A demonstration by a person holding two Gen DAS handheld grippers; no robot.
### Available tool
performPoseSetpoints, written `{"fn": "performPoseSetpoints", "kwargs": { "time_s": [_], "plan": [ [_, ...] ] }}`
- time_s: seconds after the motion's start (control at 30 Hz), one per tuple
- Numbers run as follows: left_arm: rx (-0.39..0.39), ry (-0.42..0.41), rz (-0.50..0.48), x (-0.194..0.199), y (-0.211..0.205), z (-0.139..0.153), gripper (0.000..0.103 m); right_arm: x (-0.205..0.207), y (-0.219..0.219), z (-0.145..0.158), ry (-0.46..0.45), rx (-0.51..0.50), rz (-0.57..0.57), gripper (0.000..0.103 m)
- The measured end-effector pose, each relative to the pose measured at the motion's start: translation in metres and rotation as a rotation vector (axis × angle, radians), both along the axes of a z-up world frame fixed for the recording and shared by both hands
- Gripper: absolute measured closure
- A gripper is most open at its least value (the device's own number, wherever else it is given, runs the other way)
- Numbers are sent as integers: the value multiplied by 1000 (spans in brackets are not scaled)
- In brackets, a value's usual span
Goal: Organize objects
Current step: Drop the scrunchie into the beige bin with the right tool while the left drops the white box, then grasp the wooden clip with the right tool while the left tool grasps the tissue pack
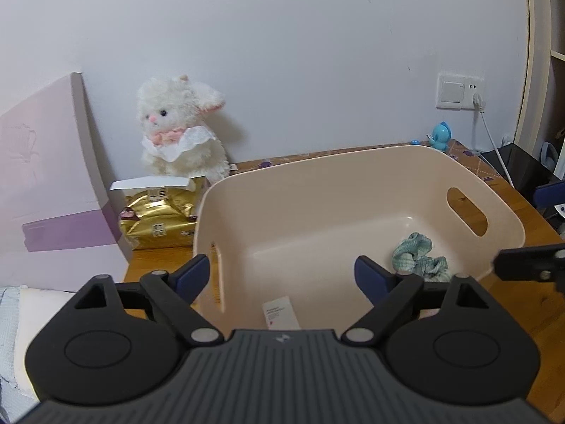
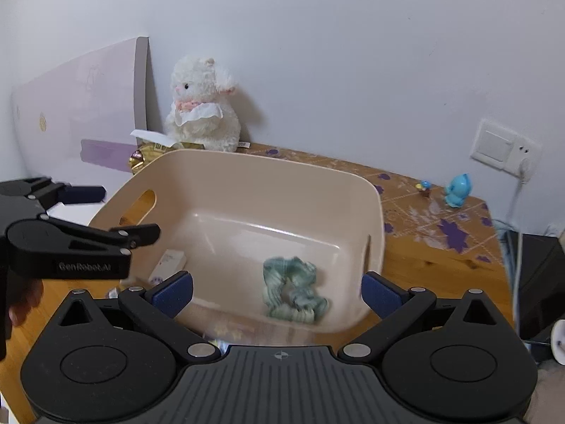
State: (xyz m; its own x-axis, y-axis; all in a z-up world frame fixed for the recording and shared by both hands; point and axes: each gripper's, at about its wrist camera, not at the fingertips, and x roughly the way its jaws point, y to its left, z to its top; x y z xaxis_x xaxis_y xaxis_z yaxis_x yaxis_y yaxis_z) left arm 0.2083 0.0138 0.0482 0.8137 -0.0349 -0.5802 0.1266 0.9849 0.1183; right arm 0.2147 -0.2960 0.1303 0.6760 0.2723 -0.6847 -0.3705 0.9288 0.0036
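Left wrist view: left gripper [image 1: 282,275] hangs over the near rim of the bin [image 1: 370,162], jaws spread wide, holding nothing. Directly ahead and below, between the fingers, a small white box [image 1: 280,314] lies on the bin floor. Ahead and to the right, a green cloth [image 1: 420,256] rests near the bin's right wall. Both items appear already deposited; the step in hand is judged to be fetching another object. A plush [image 1: 182,127] and a gold pack [image 1: 159,219] sit ahead-left, outside the bin.

Right wrist view: right gripper [image 2: 277,293] is fully open and empty. The cloth lies just ahead, between the fingers. Next move likely calls for retargeting toward a loose item beyond the bin.
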Motion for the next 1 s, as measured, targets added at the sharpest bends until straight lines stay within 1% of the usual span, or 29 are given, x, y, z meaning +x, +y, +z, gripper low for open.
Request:
{"fn": "performPoseSetpoints", "kwargs": {
  "time_s": [0.07,0.2,0.37,0.47,0.57,0.67,0.8,0.93,1.0],
  "plan": [
    [8,-7,8,-10,3,-1,12,-8,-1,0,22,-10,9,0],
    [-9,2,8,-33,14,-10,11,-24,-6,-11,77,-28,6,0],
    [-2,16,12,-57,21,-24,11,-45,-14,-38,94,-33,7,0],
    [-13,33,12,-67,24,-33,11,-52,-21,-55,91,-36,-14,0],
    [-17,53,12,-75,25,-45,11,-56,-28,-75,109,-37,-44,0],
    [-22,83,5,-80,25,-59,11,-57,-33,-90,120,-40,-69,0],
    [-52,133,-9,-84,24,-77,11,-56,-35,-109,142,-65,-97,0],
    [-76,186,-36,-85,20,-90,11,-54,-32,-122,131,-87,-122,0],
    [-81,203,-47,-84,17,-96,11,-51,-31,-129,125,-100,-136,6]
  ]
}}
